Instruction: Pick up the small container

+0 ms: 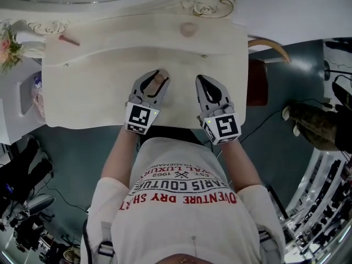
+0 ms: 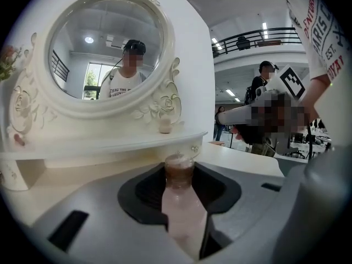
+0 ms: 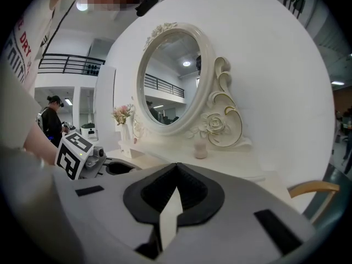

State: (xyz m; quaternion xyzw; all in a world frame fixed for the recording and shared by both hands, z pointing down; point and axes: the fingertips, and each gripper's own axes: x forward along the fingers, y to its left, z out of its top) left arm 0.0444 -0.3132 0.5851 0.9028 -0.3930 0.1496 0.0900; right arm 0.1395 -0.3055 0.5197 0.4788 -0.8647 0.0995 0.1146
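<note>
The left gripper (image 1: 159, 77) has its jaws drawn in against the two sides of the small container (image 2: 180, 205), a pale pink bottle with a brownish cap. The body fills the slot between the jaws and the cap stands up at their tips. The hold sits low on the body, probably because a grip under the narrower neck is less likely to tip or slip when the bottle is raised. From above, the bottle seems to stand upright on the white dressing table (image 1: 93, 98), near the front edge and a little left of centre, so the pickup looks gripped but not yet lifted. The gripper lies nearly flat and points away from the person, which lets the jaws come in from either side of the bottle, not down over it. Just to the right, and apart from it, the right gripper (image 3: 176, 166) rests over the same tabletop with its jaws brought together and nothing between them. It appears parked there to stay clear of the working side. Farther back, a raised shelf (image 1: 137, 40) runs along the far edge of the table and carries a little pale pot (image 1: 188, 29) below the oval mirror (image 2: 104, 48), well apart from both grippers. A bunch of flowers (image 1: 7, 47) stands at the far left, out of the way of a straight lift.
</note>
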